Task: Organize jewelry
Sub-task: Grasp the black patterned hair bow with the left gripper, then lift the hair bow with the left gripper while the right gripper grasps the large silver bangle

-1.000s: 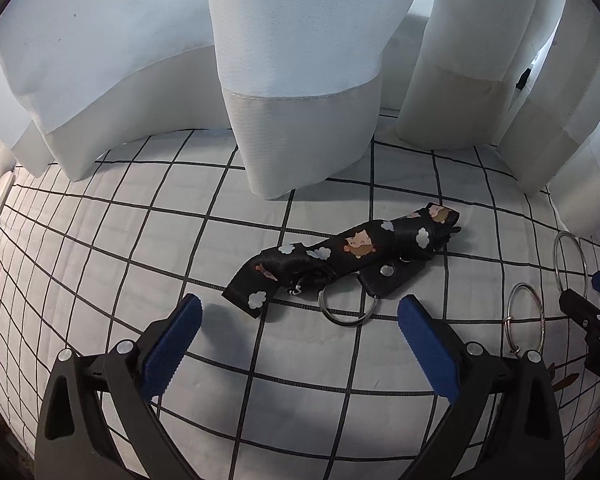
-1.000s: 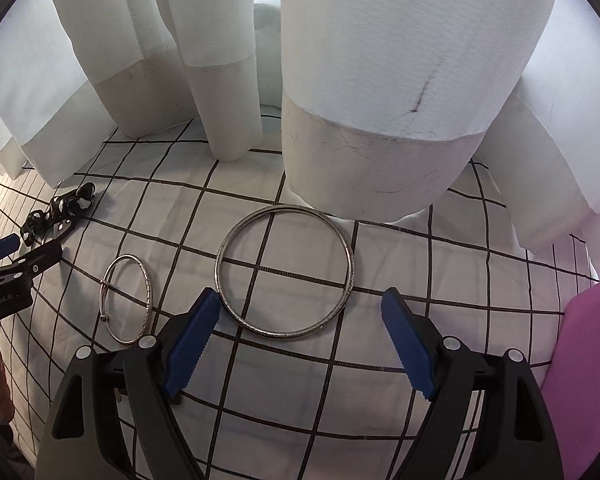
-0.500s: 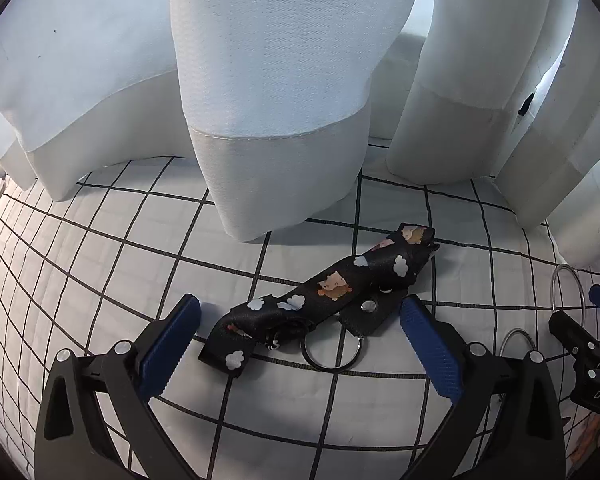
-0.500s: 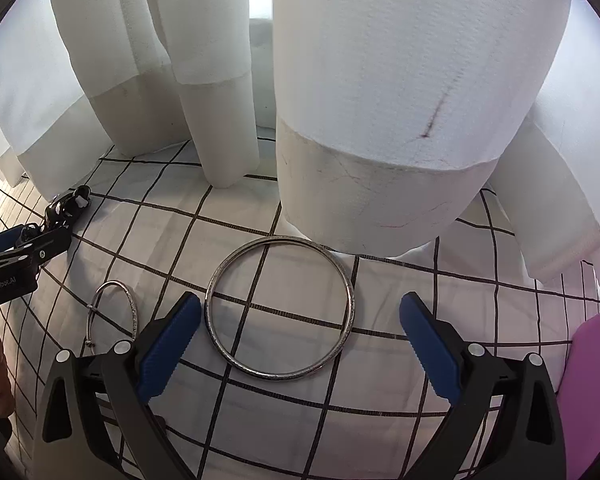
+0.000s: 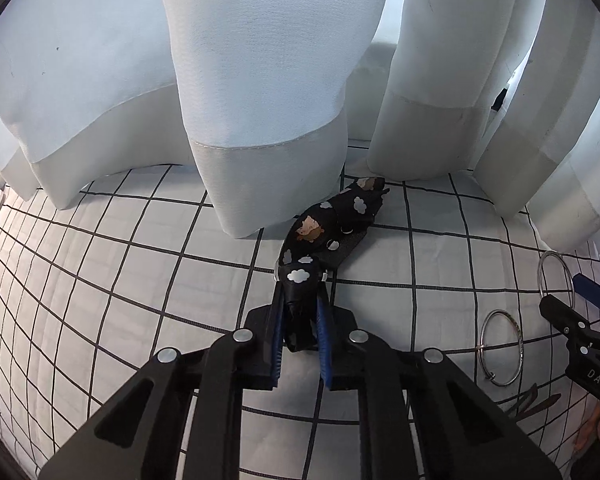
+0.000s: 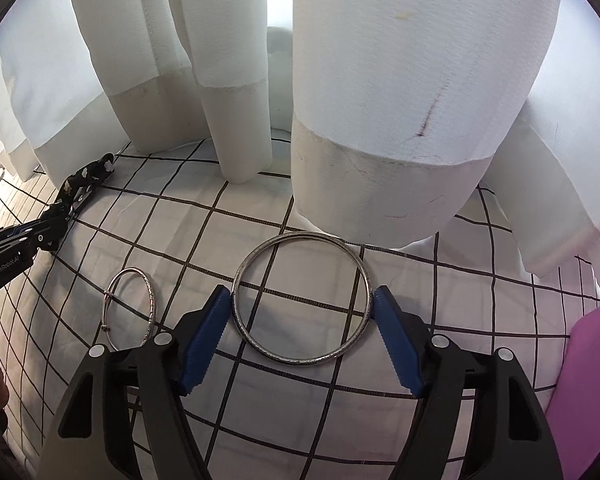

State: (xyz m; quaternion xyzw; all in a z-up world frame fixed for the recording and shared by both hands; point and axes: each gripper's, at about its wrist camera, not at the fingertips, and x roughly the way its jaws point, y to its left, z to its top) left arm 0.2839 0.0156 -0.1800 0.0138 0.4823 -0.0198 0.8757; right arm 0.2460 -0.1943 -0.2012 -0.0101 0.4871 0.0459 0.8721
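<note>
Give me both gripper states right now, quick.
Left gripper: closed on the black cartoon-print fabric strap.
Right gripper: open, its fingers either side of the large silver metal bangle, not clamped.

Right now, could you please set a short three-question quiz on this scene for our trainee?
1. True or false: the left tongs are shut on the strap.
2. Which bangle sits between the fingers of the right tongs: A, the large bangle, or B, the small bangle?
3. Fill in: the bangles lie on a white cloth printed with a black ____.

Key: 1 true; 2 A, with the fingers open on either side of it; 3 grid.
</note>
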